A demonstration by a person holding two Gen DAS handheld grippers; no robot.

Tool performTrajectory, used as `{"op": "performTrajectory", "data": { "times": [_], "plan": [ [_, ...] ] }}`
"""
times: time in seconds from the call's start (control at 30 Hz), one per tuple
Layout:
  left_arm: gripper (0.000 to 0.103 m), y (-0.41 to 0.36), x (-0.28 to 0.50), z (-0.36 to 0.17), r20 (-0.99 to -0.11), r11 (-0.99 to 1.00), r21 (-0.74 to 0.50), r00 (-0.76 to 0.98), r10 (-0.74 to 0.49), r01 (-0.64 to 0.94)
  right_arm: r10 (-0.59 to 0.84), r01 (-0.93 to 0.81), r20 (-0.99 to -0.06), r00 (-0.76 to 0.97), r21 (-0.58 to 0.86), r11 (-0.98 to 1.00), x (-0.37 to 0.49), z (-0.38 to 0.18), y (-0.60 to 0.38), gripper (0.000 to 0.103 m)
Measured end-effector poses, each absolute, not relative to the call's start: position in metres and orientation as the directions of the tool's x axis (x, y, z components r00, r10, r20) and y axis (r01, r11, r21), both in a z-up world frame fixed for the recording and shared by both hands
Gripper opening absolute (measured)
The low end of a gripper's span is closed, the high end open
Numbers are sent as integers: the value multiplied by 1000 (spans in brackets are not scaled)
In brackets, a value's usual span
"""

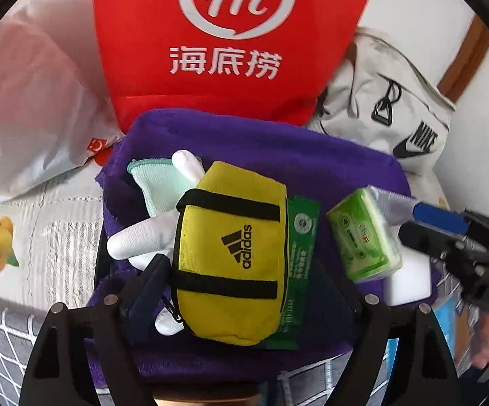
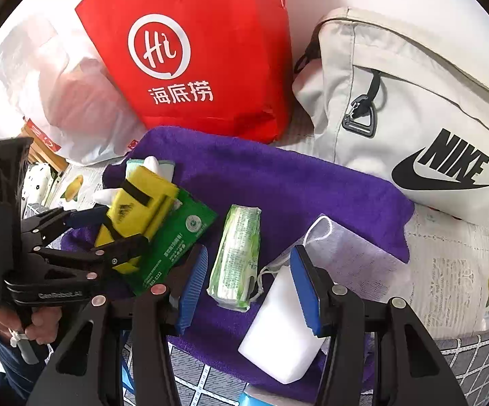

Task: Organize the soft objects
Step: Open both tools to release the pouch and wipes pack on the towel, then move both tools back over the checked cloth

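Note:
A purple towel [image 1: 278,149] [image 2: 278,182] holds a yellow Adidas pouch [image 1: 231,253] [image 2: 133,216], a white glove [image 1: 136,240], a mint cloth [image 1: 160,182], a flat green packet [image 1: 300,237] [image 2: 177,237], a green tissue pack [image 1: 363,233] [image 2: 237,257], a white block [image 2: 278,335] and a pale mesh pouch [image 2: 356,260]. My left gripper [image 1: 241,291] [image 2: 109,226] is open, with its fingers on either side of the yellow pouch. My right gripper [image 2: 248,291] is open around the tissue pack; its fingers [image 1: 437,216] show in the left wrist view.
A red "Hi" bag [image 1: 231,34] [image 2: 190,54] stands behind the towel. A white Nike bag [image 1: 390,115] [image 2: 413,118] lies to the right and a white plastic bag [image 1: 28,108] [image 2: 62,94] to the left. A lemon-print cover [image 1: 24,237] lies beneath.

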State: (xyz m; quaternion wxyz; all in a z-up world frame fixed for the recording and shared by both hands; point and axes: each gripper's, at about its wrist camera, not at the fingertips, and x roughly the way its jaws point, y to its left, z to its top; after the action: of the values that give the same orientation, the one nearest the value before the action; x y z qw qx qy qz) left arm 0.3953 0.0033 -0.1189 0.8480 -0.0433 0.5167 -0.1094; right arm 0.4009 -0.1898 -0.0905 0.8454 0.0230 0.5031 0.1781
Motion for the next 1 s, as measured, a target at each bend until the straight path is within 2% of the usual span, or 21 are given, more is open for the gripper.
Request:
{"op": "performTrajectory", "data": {
  "times": [0.33, 0.6, 0.83, 1.0],
  "plan": [
    [84, 6, 388, -99, -858, 981, -154, 477, -192, 118, 325, -284, -831, 452, 211, 935, 394, -79, -190, 51],
    [84, 3, 366, -61, -837, 988, -89, 529, -144, 128, 321, -281, -796, 513, 197, 939, 365, -41, -196, 51],
    [84, -15, 330, -25, -794, 982, -64, 588, -157, 176, 310, -260, -761, 570, 191, 947, 292, -10, -222, 51],
    [84, -26, 282, -20, -801, 974, -51, 573, -173, 222, 284, -249, -752, 595, 164, 955, 228, -2, -234, 51]
  ]
}}
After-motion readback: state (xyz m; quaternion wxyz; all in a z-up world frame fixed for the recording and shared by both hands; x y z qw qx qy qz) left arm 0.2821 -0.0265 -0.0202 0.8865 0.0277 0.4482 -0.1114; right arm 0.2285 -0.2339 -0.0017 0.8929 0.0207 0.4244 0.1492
